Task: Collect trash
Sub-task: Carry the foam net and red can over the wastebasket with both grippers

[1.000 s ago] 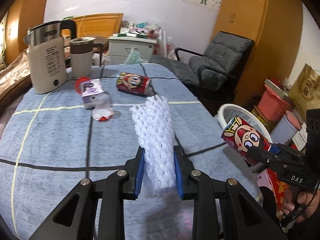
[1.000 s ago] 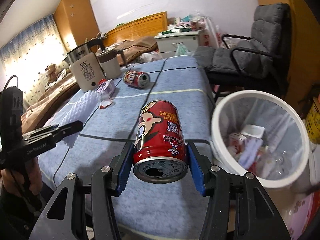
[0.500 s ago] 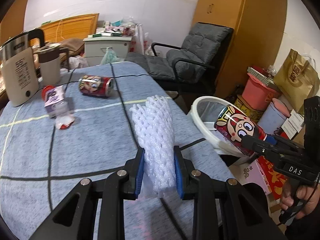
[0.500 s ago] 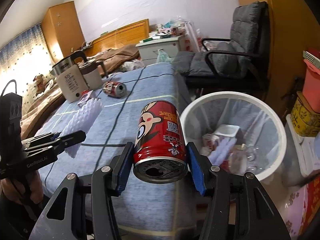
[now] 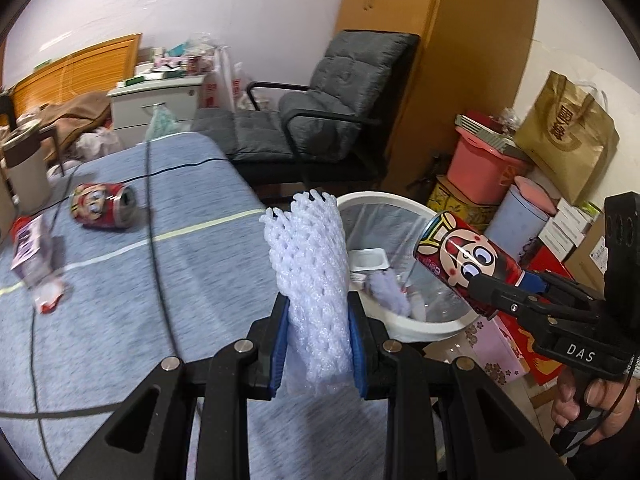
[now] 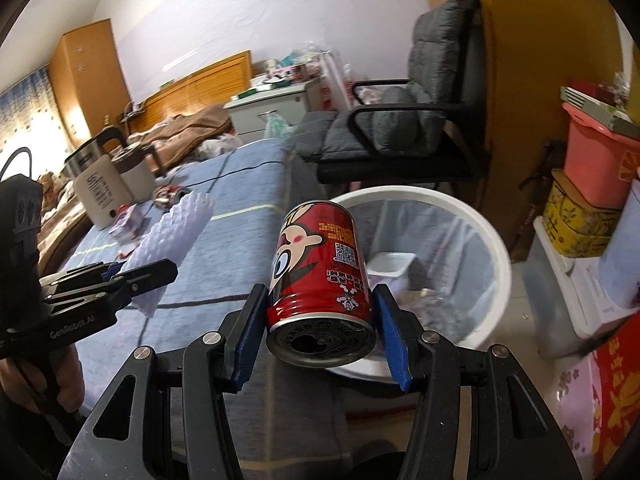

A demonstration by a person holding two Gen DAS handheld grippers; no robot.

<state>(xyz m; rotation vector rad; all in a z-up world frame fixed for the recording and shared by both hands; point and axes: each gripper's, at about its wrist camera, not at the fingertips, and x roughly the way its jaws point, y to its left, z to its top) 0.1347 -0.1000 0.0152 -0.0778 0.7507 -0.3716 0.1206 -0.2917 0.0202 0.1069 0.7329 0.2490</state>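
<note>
Beside bin [image 6: 496,248]: tools clamping can [image 6: 320,264], foam net [image 5: 312,280].

The white bin [image 6: 496,248] mouth lies open, with the grey chair [image 6: 400,136] crowding behind it.

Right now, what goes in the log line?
left tongs: shut on foam net | right tongs: shut on red can | white bin: just ahead
</note>
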